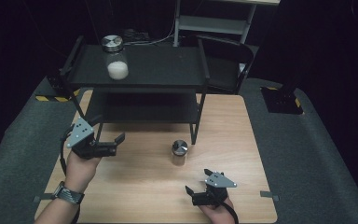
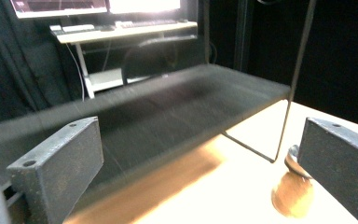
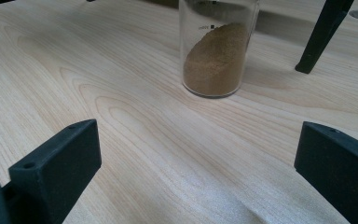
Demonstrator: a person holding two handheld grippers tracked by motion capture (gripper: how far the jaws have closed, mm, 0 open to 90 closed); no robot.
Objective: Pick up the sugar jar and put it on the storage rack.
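A glass jar of brown powder (image 1: 179, 153) with a metal lid stands on the wooden table (image 1: 140, 186), just in front of the shelf's right front leg. My right gripper (image 1: 198, 182) lies open near the front edge, right of and nearer than that jar. In the right gripper view the jar (image 3: 216, 51) stands ahead, beyond the wide-apart jaws (image 3: 198, 154). My left gripper (image 1: 108, 129) is open at the shelf's left front, pointing right. In its own view the brown jar (image 2: 292, 195) peeks out beside the right jaw. A jar of white powder (image 1: 114, 58) stands on the top shelf.
A black two-tier metal shelf (image 1: 140, 70) takes up the back half of the table; its lower tier (image 2: 168, 107) stretches across the left gripper view. A thin shelf leg (image 3: 321, 35) stands right of the brown jar. Grey matting (image 1: 307, 154) surrounds the table.
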